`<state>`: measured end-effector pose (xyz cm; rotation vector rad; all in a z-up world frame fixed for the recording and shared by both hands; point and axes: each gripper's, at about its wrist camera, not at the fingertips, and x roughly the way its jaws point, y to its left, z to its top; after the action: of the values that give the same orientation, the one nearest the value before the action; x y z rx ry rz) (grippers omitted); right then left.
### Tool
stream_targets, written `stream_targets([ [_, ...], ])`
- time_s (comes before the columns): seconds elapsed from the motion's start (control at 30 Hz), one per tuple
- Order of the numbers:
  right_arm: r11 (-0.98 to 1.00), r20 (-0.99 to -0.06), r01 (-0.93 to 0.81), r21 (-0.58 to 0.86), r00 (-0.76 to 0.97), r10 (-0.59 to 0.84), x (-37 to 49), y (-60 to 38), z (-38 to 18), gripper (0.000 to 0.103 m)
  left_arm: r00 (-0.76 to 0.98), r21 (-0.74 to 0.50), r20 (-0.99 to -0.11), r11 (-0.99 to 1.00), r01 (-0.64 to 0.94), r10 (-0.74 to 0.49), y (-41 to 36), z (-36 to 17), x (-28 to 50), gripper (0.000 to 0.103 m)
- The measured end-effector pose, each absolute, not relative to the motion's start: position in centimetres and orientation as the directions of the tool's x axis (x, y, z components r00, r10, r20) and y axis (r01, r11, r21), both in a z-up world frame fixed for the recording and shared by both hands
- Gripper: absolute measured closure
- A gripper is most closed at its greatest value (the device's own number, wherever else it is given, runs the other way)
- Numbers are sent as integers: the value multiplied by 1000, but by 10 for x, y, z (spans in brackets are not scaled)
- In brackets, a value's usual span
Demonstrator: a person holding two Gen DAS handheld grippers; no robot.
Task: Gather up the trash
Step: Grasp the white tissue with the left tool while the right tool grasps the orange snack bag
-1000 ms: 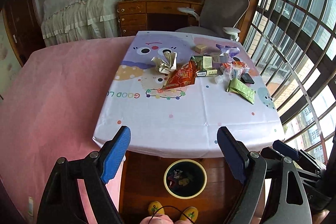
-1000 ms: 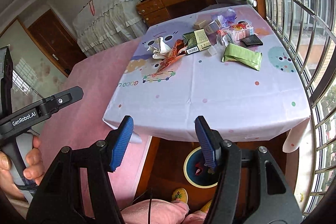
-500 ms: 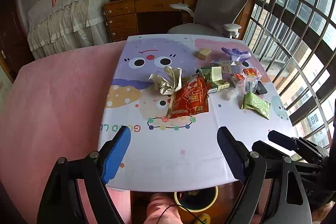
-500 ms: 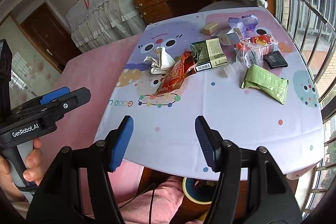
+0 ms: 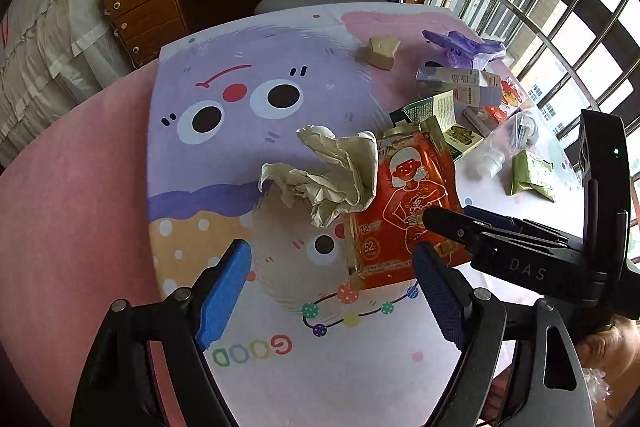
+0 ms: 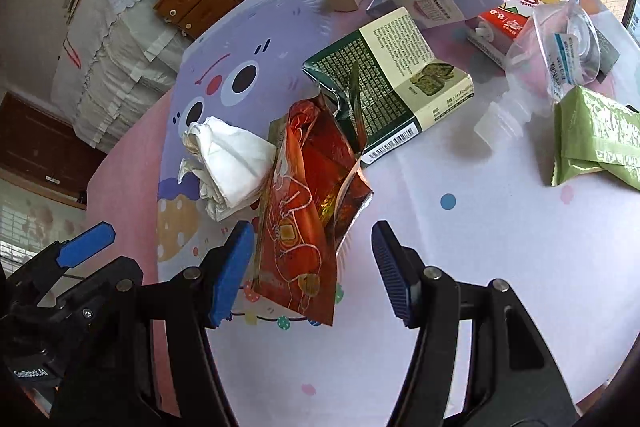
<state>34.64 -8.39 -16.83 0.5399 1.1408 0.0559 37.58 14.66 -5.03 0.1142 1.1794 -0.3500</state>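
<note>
Both your tongs, left and right, gape empty above the tabletop. A clear bag holds a small round thing. Only your right view shows the red wrapper torn open.

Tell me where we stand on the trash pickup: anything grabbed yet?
Nothing is grabbed yet. Both tongs are open and empty: the right tongs straddle the near end of the orange snack wrapper without closing on it, and the left tongs sit just short of the crumpled tissue. Everything else is left: the green-and-cream box, green packet and purple bag lie on the tablecloth.
</note>
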Motion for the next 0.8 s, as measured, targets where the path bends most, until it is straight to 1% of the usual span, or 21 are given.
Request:
stream_targets([
  [0.13, 863, -849, 237, 446, 419, 323, 371, -77, -190, 45, 302, -124, -923, 928, 350, -237, 146, -67, 402, 19],
  [0.2, 857, -848, 242, 454, 411, 334, 378, -74, -200, 49, 284, -138, -926, 925, 355, -247, 146, -74, 411, 19],
  [0.27, 847, -843, 244, 473, 405, 354, 383, -73, -208, 72, 265, -153, -929, 921, 359, -258, 146, -80, 421, 19],
  [0.37, 843, -839, 237, 484, 401, 369, 383, -69, -212, 83, 237, -166, -934, 914, 371, -266, 141, -87, 430, 19],
  [0.4, 844, -837, 232, 484, 404, 369, 382, -68, -212, 92, 228, -172, -935, 912, 373, -270, 139, -90, 433, 19],
  [0.47, 846, -836, 230, 481, 411, 363, 379, -67, -210, 95, 212, -185, -937, 909, 374, -278, 135, -94, 438, 19],
  [0.6, 845, -835, 244, 476, 426, 348, 375, -66, -203, 97, 185, -196, -942, 906, 375, -281, 125, -102, 443, 19],
  [0.8, 844, -829, 238, 480, 438, 348, 367, -68, -193, 99, 194, -140, -956, 925, 353, -219, 110, -116, 455, 19],
])
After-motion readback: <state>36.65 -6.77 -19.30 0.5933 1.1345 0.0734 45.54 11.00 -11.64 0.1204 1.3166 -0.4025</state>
